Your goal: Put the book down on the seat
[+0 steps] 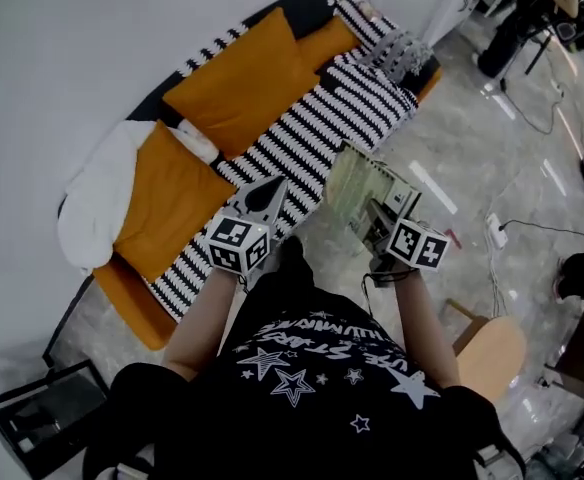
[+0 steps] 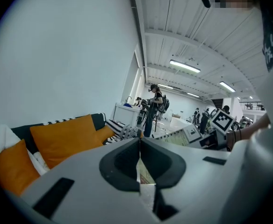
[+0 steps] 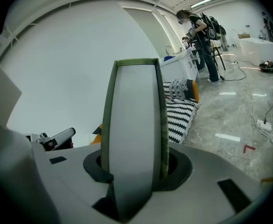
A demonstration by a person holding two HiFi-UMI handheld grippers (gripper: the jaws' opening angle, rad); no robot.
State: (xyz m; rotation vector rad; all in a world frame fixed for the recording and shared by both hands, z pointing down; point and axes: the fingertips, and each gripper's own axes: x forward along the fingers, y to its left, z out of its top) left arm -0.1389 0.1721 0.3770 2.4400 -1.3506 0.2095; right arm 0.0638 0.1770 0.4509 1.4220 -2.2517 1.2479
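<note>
A: Well, where do we have the book at this moment?

B: We hold it in our right gripper. The jaws pinch it across both covers, and the page edge faces back at us. It stands upright in the air at our one o'clock, near the front edge of the seat and not resting on it.

A: And our left gripper?

B: Its jaws are pressed together with nothing between them. We hold it at our twelve o'clock, just beside the right one.

A: What lies ahead of us?

B: The striped seat runs from eleven to one o'clock, with orange cushions behind it and a white pillow at ten o'clock.
</note>
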